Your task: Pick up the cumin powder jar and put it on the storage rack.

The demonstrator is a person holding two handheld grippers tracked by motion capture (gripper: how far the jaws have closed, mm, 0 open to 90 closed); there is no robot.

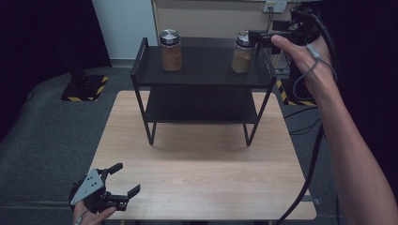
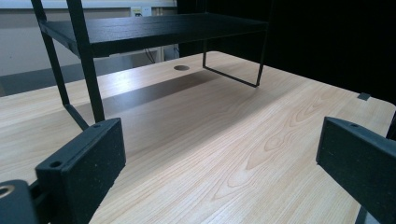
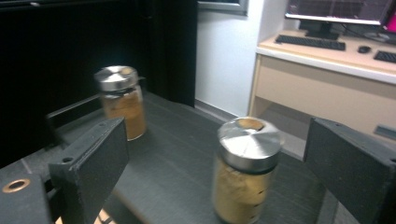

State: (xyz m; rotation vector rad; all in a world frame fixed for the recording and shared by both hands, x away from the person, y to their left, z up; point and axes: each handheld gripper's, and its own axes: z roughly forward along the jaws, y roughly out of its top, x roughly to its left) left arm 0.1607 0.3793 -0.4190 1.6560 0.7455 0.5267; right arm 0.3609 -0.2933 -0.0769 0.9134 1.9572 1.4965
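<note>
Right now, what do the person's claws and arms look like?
Each claw has two chunky black jaws with flat speckled pads. The left claw carries a grey three-cornered plate on top. A thick black cable trails from the right claw. The forearms have no sleeves, and a grey cord loops around the right hand.

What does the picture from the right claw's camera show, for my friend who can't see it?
A spice jar with a shiny metal lid stands on a black shelf between the right claw's two open black jaws, with gaps on both sides. A second jar of brown powder stands farther back on the shelf, and a desk with a keyboard is behind.
</note>
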